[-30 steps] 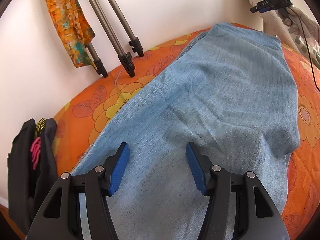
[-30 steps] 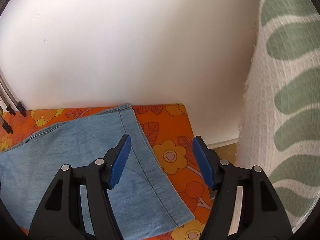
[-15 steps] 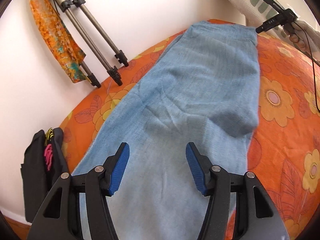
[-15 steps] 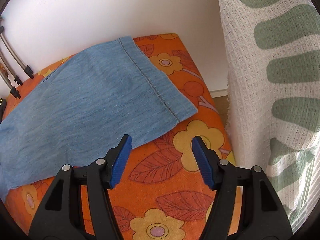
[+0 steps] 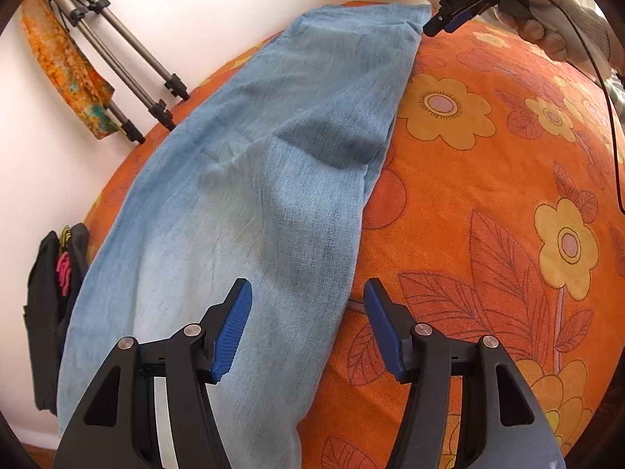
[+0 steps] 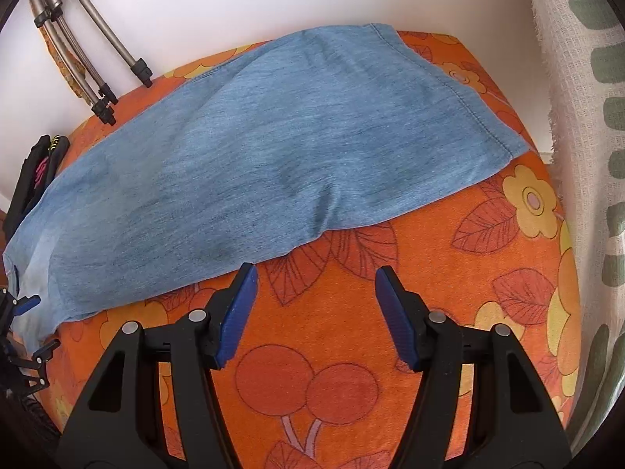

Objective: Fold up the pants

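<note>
Light blue denim pants [image 5: 265, 179] lie folded lengthwise on an orange flowered bed cover [image 5: 488, 203], along the wall side. My left gripper [image 5: 306, 330] is open and empty, hovering over the pants' near edge at one end. My right gripper [image 6: 314, 318] is open and empty, above bare cover just in front of the pants [image 6: 273, 148]. The hemmed leg end [image 6: 465, 101] lies at the far right. The right gripper also shows in the left wrist view [image 5: 449, 25] near the far corner of the pants. The left gripper shows at the left edge of the right wrist view [image 6: 23, 324].
Tripod legs [image 5: 129, 62] and an orange patterned cloth [image 5: 66, 70] stand against the white wall. A black bag [image 5: 47, 305] hangs beside the bed. A white and green curtain [image 6: 586, 156] hangs at the right. The bed's right edge [image 6: 543, 144] drops off near the hem.
Both grippers have pulled back from the pants toward the near side. The right gripper now looks down at bare cover in front of the pants. Both stay open.
</note>
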`<state>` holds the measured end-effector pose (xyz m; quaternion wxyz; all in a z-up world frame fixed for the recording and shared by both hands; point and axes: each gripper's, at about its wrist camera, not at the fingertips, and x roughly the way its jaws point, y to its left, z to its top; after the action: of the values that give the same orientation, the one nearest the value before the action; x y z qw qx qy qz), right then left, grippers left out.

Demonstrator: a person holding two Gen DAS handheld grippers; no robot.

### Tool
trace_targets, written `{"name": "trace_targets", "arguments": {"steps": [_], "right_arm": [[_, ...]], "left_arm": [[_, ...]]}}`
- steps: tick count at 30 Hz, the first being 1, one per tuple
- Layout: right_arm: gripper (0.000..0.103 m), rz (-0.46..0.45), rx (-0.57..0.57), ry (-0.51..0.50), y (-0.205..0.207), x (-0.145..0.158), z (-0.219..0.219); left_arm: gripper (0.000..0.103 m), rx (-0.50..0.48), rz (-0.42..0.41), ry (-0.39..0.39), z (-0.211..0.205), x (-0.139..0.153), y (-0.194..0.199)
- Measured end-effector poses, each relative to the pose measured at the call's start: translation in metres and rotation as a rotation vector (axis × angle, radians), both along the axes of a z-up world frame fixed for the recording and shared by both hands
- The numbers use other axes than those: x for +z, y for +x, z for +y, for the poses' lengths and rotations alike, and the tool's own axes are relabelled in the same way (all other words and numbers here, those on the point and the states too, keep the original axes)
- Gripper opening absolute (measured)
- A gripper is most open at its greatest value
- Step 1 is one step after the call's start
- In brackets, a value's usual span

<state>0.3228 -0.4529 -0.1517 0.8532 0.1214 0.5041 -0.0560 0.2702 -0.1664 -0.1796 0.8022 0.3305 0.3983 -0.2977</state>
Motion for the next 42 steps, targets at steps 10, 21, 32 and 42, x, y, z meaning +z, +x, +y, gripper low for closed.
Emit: {"name": "trace_targets", "arguments": {"steps": [10,21,32,42], "right_arm": [[0.067,-0.067,-0.143,0.134,0.008,-0.007,0.002],[0.067,-0.127,-0.102,0.321,0.023,-0.015,0.03],[0.066,-0.224,0.235,0.005,0.016,0.03,0.132],[0.066,-0.238,0.675,-0.454,0.036,0.0,0.275]], "left_arm": [[0.008,-0.006,-0.03,-0.027,-0.013,-0.003,0.016],[0.006,0.128,-0.035,-0.18,0.018,0.036,0.049],[0.006,0.111,0.002,-0.184,0.019,0.03,0.058],[0.014,0.127,0.095,-0.221,0.028,0.039,0.069]]}}
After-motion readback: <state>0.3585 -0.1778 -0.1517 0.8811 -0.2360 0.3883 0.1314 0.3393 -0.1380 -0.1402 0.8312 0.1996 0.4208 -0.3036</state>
